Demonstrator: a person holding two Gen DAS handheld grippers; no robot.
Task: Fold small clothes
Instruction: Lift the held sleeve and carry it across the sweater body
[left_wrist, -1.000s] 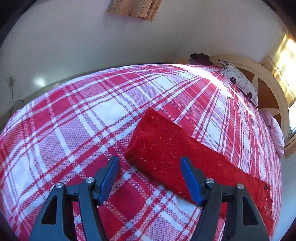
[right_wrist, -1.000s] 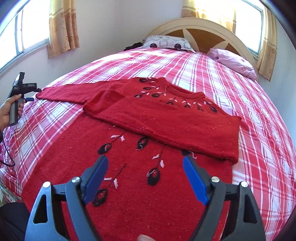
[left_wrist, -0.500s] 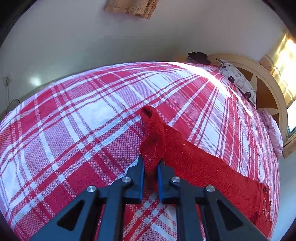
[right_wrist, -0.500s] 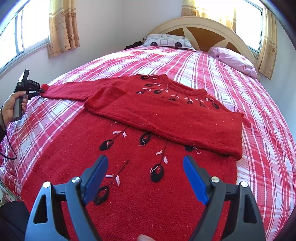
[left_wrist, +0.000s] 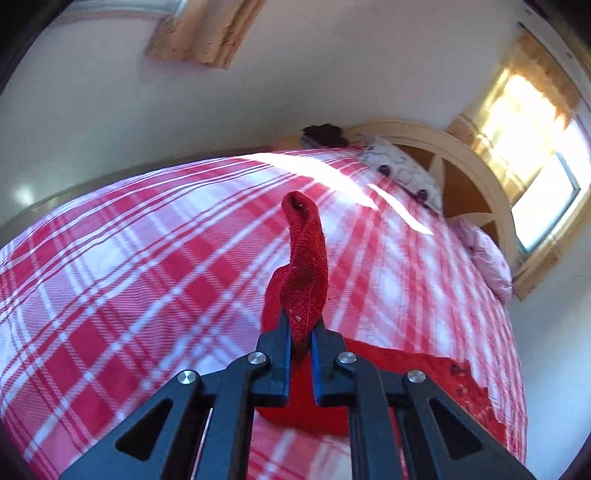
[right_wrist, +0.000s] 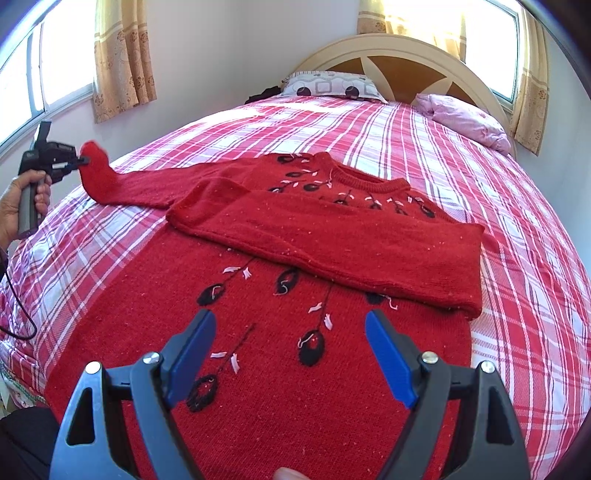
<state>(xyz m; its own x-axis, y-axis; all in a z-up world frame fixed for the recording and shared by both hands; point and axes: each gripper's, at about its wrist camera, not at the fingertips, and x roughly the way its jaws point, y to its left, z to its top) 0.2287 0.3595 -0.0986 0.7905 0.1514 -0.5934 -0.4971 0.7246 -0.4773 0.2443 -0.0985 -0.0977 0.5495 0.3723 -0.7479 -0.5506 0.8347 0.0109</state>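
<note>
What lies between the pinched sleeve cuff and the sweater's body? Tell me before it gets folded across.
Nothing visible blocks it. The left claw is shut on the sleeve cuff, lifted off the plaid bedspread. Along the way lies only the sweater itself, with the other sleeve already folded across its chest.

A home bedroom is shown. Most of both views is filled by a bed w/ a red-and-white plaid cover. At its far end an arched cream headboard w/ orange-brown panels is seen, and two pillows are laid against it: a grey patterned one and a pink one. Windows on both sides are hung w/ short beige patterned curtains; sunlight is let in. Walls are plain and pale. A red knit sweater is spread on the bed.
</note>
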